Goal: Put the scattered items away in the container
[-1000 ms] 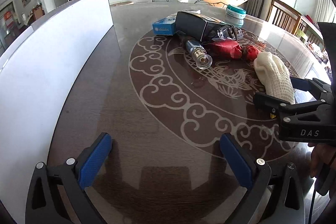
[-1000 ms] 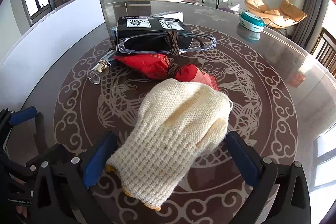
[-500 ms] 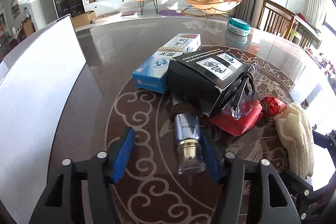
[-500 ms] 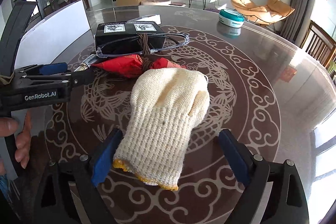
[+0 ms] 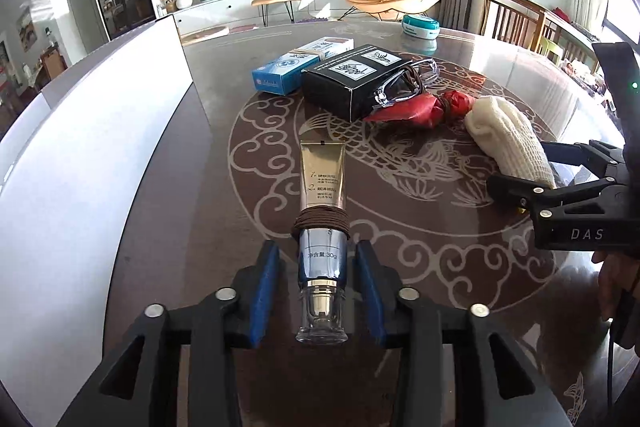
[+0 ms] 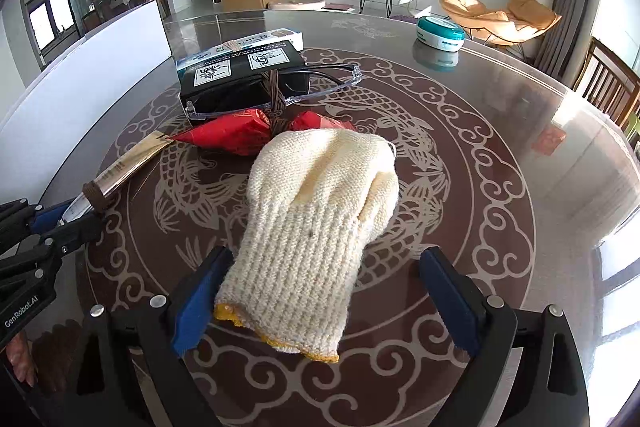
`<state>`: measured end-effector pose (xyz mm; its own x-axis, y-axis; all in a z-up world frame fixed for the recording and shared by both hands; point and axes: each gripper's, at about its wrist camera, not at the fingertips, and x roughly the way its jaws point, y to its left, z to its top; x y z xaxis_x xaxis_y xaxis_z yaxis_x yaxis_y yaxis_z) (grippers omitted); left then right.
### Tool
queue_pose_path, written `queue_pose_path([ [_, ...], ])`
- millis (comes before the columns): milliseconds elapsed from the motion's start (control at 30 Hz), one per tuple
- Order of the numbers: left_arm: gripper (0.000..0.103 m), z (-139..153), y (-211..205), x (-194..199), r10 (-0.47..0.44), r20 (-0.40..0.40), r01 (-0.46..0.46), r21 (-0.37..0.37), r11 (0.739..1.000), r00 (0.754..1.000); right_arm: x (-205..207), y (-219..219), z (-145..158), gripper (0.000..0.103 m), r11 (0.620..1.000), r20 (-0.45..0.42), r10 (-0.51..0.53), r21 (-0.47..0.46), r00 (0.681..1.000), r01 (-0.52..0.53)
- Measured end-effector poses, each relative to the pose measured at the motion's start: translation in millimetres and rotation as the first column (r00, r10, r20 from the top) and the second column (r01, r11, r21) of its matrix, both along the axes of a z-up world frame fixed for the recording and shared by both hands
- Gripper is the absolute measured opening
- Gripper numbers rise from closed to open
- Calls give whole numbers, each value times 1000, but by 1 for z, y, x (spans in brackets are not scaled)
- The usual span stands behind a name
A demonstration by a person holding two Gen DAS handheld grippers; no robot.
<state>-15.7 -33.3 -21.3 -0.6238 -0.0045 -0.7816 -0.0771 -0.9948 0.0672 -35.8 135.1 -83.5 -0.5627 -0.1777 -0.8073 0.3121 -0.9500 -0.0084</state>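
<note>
A gold and silver cosmetic tube (image 5: 322, 227) with a brown band lies along my left gripper (image 5: 320, 291), whose blue pads sit close on its silver neck; it has come away from the pile. The tube also shows in the right wrist view (image 6: 116, 175). My right gripper (image 6: 324, 303) is open around the cuff of a cream knitted glove (image 6: 320, 219) lying on the table; the glove shows in the left wrist view too (image 5: 506, 139). The white container (image 5: 80, 155) stands on the left.
A black box (image 5: 348, 83) with clear glasses (image 5: 404, 87) against it, a blue and white box (image 5: 296, 67) and a red packet (image 5: 416, 109) lie together mid-table. A teal round tin (image 5: 420, 26) sits at the far edge. Chairs stand at the right.
My left gripper went in to the tube, closed on its neck and drew it back out from beside the black box. The right gripper edged forward around the glove's cuff.
</note>
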Motion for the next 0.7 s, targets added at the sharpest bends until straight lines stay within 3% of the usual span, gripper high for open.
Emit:
queue_pose_path([
  [33,84,-1,0,-4,9,8,-9,-11,1000,1000,0,0,1,100,1000,3,-6,0,1000,6],
  [67,88,-2,-1,-9,21,14,-21,-9,1000,1000,0,1,0,100,1000,4,-10,1,1000,10],
  [167,89,-7,-7,-17,29,37,-32,57,998,999,-3,3,0,103,1000,9,-14,0,1000,14],
  [300,94,-8,-6,-20,46,41,-49,52,997,998,-6,5,2,103,1000,10,-14,-1,1000,14],
  [367,103,-10,-7,-21,57,53,-60,53,997,997,-6,5,2,103,1000,10,-14,-1,1000,14],
  [700,103,-13,-7,-21,69,58,-72,53,996,996,-8,6,2,103,1000,10,-14,-2,1000,14],
])
